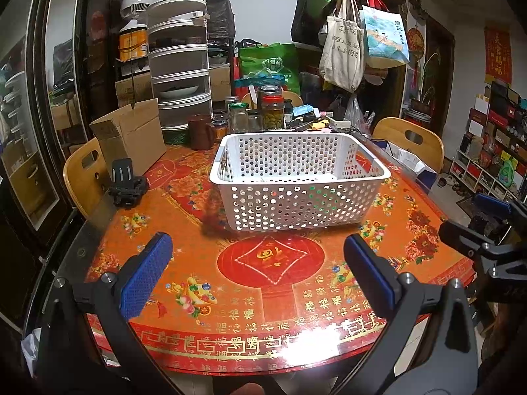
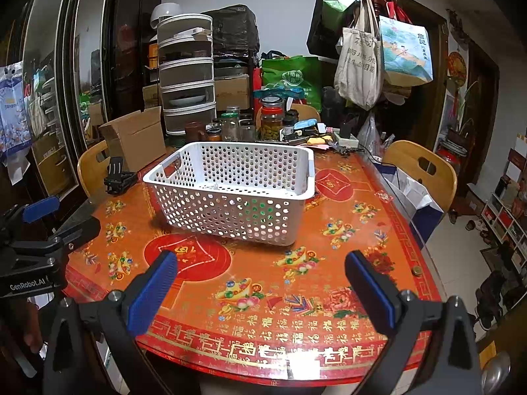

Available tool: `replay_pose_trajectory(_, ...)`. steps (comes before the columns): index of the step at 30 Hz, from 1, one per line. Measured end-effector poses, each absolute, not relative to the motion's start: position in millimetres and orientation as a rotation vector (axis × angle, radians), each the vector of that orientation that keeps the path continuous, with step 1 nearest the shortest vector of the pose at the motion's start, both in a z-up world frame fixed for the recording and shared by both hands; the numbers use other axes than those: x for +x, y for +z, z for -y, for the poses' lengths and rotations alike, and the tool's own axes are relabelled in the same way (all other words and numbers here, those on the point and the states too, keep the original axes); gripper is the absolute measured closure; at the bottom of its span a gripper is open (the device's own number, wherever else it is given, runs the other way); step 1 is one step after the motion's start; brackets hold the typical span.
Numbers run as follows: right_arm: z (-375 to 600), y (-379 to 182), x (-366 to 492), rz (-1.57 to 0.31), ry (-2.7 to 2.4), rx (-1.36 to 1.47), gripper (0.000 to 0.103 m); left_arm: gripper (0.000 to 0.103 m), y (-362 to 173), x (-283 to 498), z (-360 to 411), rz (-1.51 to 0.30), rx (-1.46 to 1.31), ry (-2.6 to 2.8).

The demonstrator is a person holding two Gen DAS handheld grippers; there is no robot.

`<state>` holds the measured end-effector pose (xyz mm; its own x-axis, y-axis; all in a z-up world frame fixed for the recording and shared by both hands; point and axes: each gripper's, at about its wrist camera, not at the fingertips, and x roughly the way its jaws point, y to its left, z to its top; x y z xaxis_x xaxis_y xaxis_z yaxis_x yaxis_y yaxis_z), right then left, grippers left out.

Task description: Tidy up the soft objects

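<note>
Both my left tool (image 1: 258, 275) and right tool (image 2: 262, 283) hang wide and empty over the desk (image 1: 329, 322). The white basket (image 1: 299, 177) sits at twelve o'clock, seemingly empty. I see no soft objects, so I risk reaching blindly and nudging the light basket.

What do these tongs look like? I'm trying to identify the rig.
Both the left tongs and right tongs have black angular frames, silver bolts at the joints and blue textured pads on the fingers. White "GenRobot.AI" lettering marks the left unit's body.
</note>
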<state>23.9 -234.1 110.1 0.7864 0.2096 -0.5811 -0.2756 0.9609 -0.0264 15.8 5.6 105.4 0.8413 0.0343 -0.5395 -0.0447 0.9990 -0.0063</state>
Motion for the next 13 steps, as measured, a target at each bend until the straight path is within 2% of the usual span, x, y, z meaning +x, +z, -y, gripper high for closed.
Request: replay_pose_trajectory(13,235.9,109.6,23.9,-0.612,0.264,-0.108,0.002,0.0,106.2,12.6,-4.1,-0.539,-0.005,0.025)
